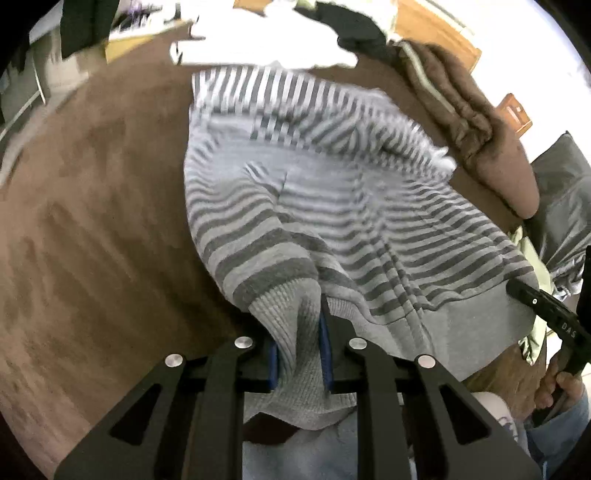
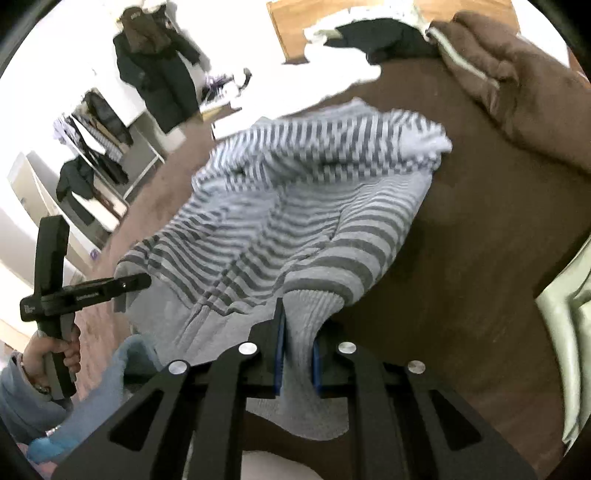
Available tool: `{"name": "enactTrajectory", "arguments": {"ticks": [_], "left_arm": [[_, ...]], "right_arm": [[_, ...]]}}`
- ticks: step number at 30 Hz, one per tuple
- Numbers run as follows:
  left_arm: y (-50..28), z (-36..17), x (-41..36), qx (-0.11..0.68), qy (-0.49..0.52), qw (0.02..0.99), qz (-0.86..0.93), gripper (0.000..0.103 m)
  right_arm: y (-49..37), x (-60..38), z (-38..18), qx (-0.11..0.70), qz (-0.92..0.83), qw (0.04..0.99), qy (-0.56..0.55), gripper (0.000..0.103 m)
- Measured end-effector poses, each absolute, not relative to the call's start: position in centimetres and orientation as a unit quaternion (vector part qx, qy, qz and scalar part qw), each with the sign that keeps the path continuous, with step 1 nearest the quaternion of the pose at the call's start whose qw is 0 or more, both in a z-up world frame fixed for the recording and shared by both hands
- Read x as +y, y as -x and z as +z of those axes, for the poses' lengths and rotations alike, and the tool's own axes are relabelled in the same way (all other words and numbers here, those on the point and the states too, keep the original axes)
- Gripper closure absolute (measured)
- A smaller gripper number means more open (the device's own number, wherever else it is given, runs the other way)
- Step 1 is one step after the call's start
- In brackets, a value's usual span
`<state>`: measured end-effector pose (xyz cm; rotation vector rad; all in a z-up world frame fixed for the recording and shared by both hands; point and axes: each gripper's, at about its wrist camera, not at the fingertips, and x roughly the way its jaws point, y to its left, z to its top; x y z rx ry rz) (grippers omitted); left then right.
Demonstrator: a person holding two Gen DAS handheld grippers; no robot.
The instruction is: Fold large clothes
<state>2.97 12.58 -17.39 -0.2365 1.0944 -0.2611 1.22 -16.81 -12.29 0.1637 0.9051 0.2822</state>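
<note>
A grey striped sweater (image 1: 332,206) (image 2: 295,206) lies spread on a brown bedspread (image 1: 92,221) (image 2: 480,258), its near end raised off the bed. In the left wrist view my left gripper (image 1: 299,332) is shut on the sweater's ribbed edge, which bunches between the blue pads (image 1: 325,350). In the right wrist view my right gripper (image 2: 297,332) is shut on the ribbed edge at the other near corner. Each view also shows the other gripper pinching the plain grey hem: the right gripper (image 1: 517,286) and the left gripper (image 2: 142,281), each held by a hand (image 1: 557,384) (image 2: 55,350).
White and black clothes (image 1: 295,40) (image 2: 351,55) are piled at the bed's far end, beside a rumpled brown blanket with pale trim (image 1: 454,103) (image 2: 517,74). A wooden headboard (image 2: 295,26) stands behind. A dark coat (image 2: 159,81) hangs by a clothes rack at the left. Pale green fabric (image 2: 569,314) lies at the right.
</note>
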Motion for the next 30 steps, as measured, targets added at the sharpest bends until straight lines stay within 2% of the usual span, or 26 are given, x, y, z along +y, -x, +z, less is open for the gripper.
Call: {"name": "enactTrajectory", "arguments": {"ticks": [8,20,30], "left_arm": [[-1.1,-12.5,14.4,0.463,0.108,0.872,-0.117,0.085],[4.7,-9.8,15.8,0.471,0.117,0.866,-0.12,0.086],[-0.6,-7.1,15.1,0.406,0.106,0.901,-0.112,0.086]], "right_arm": [[0.9,-17.0,-8.7,0.404,0.122,0.903,-0.081,0.092],[6.9,-16.3,-8.3,0.435,0.121,0.888,-0.089,0.092],[1.4,-16.8,-4.8,0.374,0.112,0.916,-0.092,0.093]]}}
